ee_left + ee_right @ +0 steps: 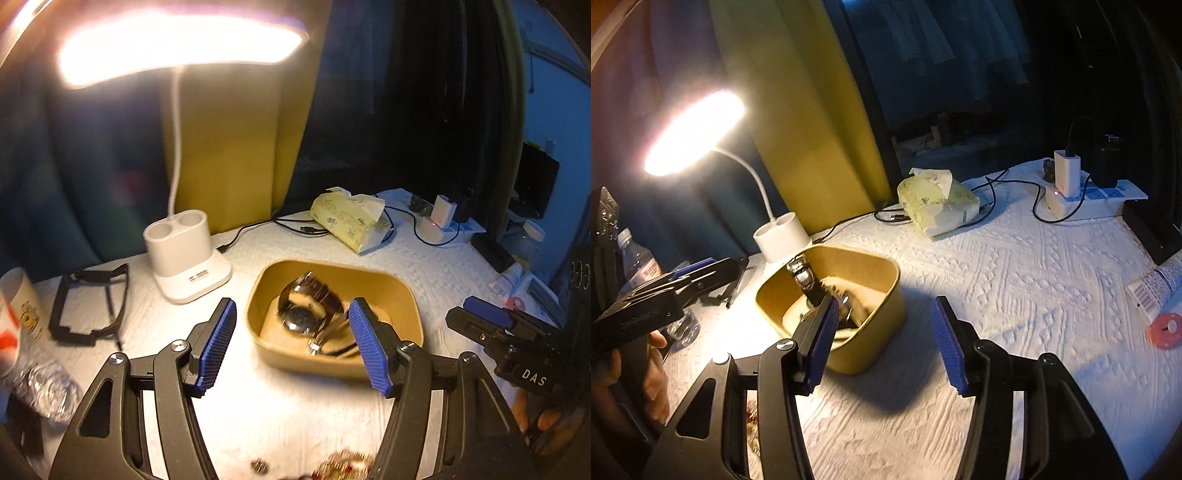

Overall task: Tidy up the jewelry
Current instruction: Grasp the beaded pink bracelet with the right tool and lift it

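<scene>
A tan box [402, 295] sits on the white cloth and holds a silver wristwatch [303, 306] and other metal pieces. My left gripper [291, 343] is open and empty, above the box's near side. Loose gold jewelry [347, 467] and a small metal piece [258, 466] lie on the cloth below it. In the right wrist view the box [886, 291] is left of centre with the watch [803, 275] leaning on its wall. My right gripper [882, 339] is open and empty, just right of the box. The right gripper also shows in the left wrist view [491, 321].
A lit white desk lamp [188, 254] stands behind the box. Black glasses [92, 302], a cup [18, 314] and a plastic bottle [639, 262] are at the left. A tissue pack [938, 206], cables and a power strip [1108, 199] are at the back. A tube [1156, 284] and a red disc [1165, 328] lie at the right.
</scene>
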Demonstrator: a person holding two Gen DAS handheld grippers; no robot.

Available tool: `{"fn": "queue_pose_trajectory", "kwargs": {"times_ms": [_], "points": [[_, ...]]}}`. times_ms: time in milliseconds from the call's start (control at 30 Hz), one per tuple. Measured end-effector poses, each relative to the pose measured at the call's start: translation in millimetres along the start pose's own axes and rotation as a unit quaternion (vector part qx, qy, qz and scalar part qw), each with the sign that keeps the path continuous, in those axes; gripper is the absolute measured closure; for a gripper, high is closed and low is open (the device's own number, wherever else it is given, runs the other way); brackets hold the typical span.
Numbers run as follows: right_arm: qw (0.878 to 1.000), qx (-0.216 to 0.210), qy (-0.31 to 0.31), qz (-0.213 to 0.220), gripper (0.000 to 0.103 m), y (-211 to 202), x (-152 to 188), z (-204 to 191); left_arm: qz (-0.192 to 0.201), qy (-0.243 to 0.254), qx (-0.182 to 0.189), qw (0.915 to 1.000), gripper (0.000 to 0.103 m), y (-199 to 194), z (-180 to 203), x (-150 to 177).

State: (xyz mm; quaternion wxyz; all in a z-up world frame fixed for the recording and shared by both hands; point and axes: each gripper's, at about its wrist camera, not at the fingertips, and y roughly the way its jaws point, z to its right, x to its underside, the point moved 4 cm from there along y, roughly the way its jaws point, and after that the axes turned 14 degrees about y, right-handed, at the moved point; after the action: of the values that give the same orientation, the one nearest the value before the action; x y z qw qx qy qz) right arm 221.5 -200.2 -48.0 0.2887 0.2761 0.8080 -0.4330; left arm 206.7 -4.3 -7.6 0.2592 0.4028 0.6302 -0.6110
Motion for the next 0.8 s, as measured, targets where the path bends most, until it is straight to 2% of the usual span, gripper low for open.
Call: {"fn": "queue_pose_trajectory", "kwargs": {"times_ms": [333, 600, 800], "points": [[0.999, -0.003, -0.031, -0.042, 0.050, -5, 35, -22, -0.009, -0.039, -0.007, 0.9992, 0.036, -35, -20, 48], [0.994, -0.012, -0.064, -0.092, 0.050, 3, 70, -48, -0.012, -0.078, -0.010, 0.9968, 0.036, -55, -42, 87], [0.989, 0.021, -0.084, -0.119, 0.050, 14, 91, -56, -0.010, -0.095, -0.003, 0.9955, 0.036, -66, -50, 107]]}}
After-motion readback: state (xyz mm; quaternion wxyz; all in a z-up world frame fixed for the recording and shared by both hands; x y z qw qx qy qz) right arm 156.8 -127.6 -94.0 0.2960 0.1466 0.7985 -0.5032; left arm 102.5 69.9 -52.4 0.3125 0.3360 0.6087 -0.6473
